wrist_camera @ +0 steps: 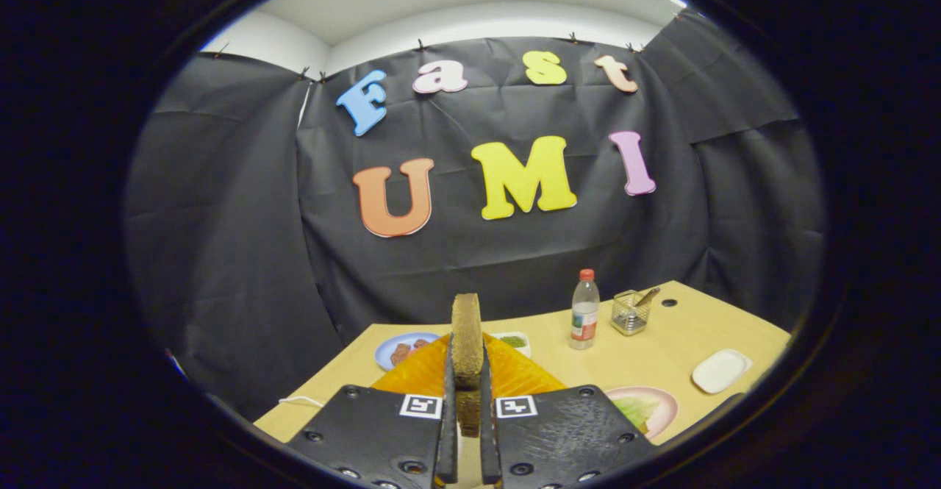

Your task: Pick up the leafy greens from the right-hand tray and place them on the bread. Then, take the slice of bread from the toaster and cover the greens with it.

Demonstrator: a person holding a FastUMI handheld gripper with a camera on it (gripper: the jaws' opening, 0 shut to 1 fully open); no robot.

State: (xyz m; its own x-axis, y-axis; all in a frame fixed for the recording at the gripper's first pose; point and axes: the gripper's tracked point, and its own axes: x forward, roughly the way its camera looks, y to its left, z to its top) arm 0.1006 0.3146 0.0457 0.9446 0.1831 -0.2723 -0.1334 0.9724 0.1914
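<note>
My gripper (466,401) is shut on a slice of brown bread (466,334), which stands on edge between the two fingers and sticks up above their tips. An orange toaster (514,375) lies right under and behind the slice. To the right of the fingers a pink plate (665,404) carries pale leafy greens (638,409), partly hidden by the right finger. Whether bread lies under the greens I cannot tell.
On the yellow table (625,360) stand a clear bottle with a red cap (584,318) and a small wire basket (631,312). An empty white tray (721,370) sits near the right edge. A blue plate with brown food (401,349) and a small white dish of greens (513,341) lie beyond the toaster.
</note>
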